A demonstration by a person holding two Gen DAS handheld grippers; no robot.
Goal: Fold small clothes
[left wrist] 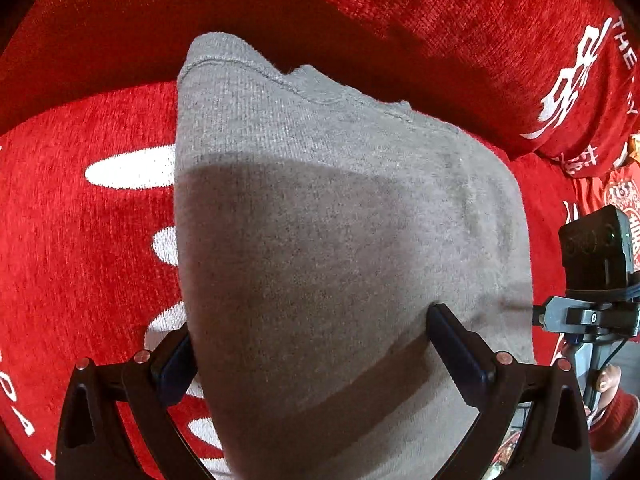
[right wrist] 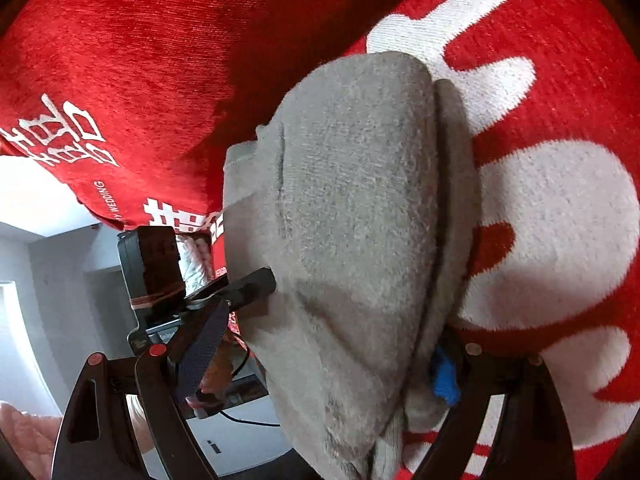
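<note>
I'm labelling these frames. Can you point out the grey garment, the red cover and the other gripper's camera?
grey garment [left wrist: 320, 220]: left wrist view, middle of its top layer.
red cover [left wrist: 80, 260]: left wrist view, bare red area left of the garment.
camera [right wrist: 150, 268]: right wrist view, black body.

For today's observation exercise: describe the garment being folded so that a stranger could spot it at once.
Find the red cover with white patterns. On it lies the grey garment, between the two grippers. It is the only plain grey knit piece; everything around it is red and white.
</note>
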